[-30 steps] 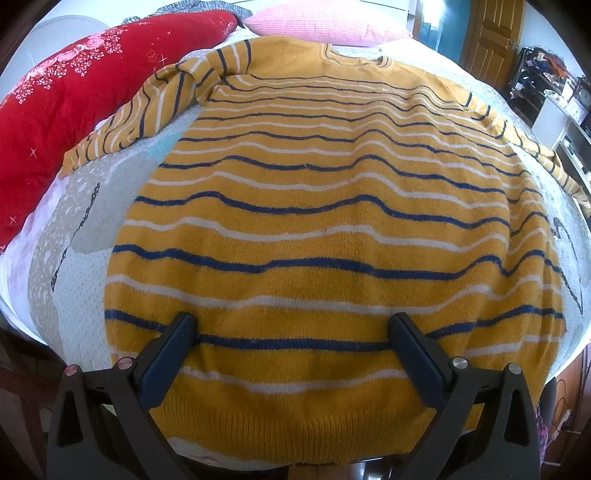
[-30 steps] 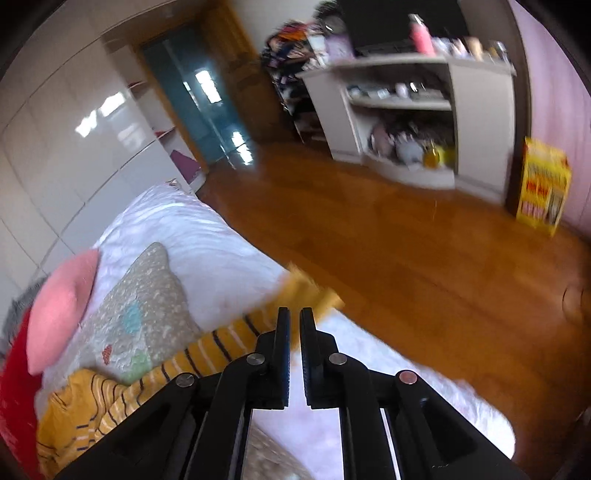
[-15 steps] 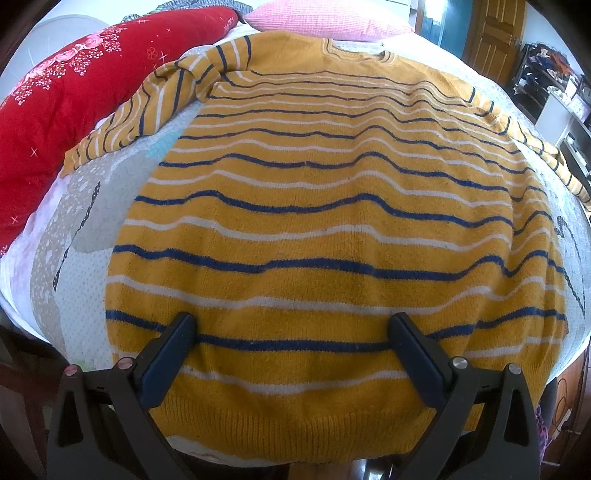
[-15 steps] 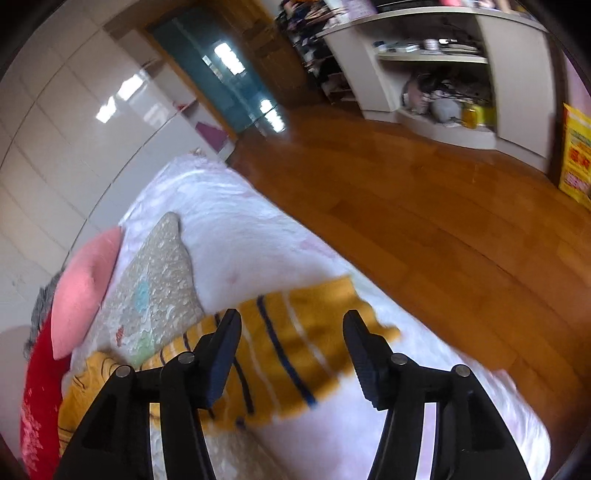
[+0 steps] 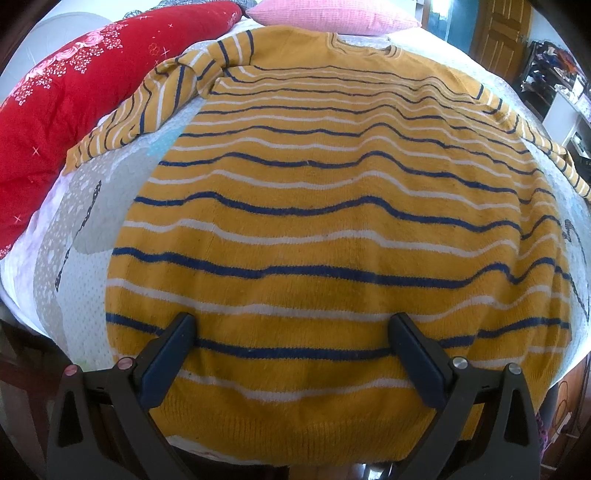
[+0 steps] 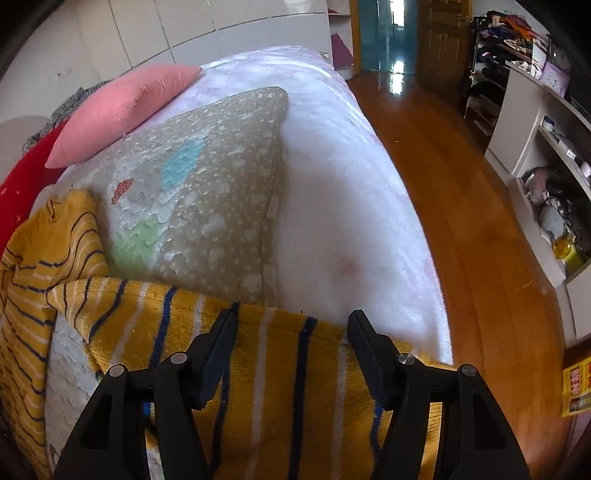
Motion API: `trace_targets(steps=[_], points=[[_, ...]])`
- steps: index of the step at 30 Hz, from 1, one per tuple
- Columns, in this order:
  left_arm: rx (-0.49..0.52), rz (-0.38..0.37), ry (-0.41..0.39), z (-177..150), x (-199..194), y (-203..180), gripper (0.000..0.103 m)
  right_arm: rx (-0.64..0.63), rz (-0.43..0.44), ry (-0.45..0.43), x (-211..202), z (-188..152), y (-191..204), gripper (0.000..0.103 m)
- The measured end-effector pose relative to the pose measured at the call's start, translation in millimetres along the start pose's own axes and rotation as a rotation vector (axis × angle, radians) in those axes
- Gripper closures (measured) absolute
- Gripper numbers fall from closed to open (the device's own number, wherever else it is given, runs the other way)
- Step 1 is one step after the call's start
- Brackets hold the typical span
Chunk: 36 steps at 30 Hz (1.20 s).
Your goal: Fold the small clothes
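Sleeve [image 6: 273,354] lies crosswise directly under the half-open, empty right claw [image 6: 291,325], jaws just opened; wide-open, empty left claw [image 5: 291,328] hovers over the sweater [image 5: 332,221] hem.

The sweater [image 5: 332,206] is mustard yellow with thin navy and white stripes. Beneath it the blanket [image 6: 221,177] is grey-beige, dotted white, with turquoise, green and red patches. One pillow [image 5: 332,14] is plain pink; the quilt [image 5: 74,85] is red with pink flowers. The floor [image 6: 461,206] is glossy orange-brown wood.
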<state>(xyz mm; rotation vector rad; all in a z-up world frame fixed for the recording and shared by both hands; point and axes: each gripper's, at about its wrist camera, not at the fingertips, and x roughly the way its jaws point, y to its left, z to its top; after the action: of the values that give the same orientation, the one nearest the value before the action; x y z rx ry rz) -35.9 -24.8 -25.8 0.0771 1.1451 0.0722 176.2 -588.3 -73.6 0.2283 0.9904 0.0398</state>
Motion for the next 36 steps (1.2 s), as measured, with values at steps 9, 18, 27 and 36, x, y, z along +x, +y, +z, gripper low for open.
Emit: trace_targets(steps=[9,18,27,36], points=[[0.003,-0.005,-0.014,-2,0,0,0.0,0.027,0.026,-0.125,-61,-8,28,0.094],[0.017,-0.037,-0.057,-9,-3,2,0.0,-0.02,0.127,-0.322,-178,-110,121,0.093],[0.039,-0.07,-0.088,-11,-4,5,0.0,0.197,0.254,-0.129,-174,-254,139,0.08],[0.033,-0.064,-0.094,-12,-5,4,0.0,0.366,0.168,-0.271,-190,-230,87,0.031]])
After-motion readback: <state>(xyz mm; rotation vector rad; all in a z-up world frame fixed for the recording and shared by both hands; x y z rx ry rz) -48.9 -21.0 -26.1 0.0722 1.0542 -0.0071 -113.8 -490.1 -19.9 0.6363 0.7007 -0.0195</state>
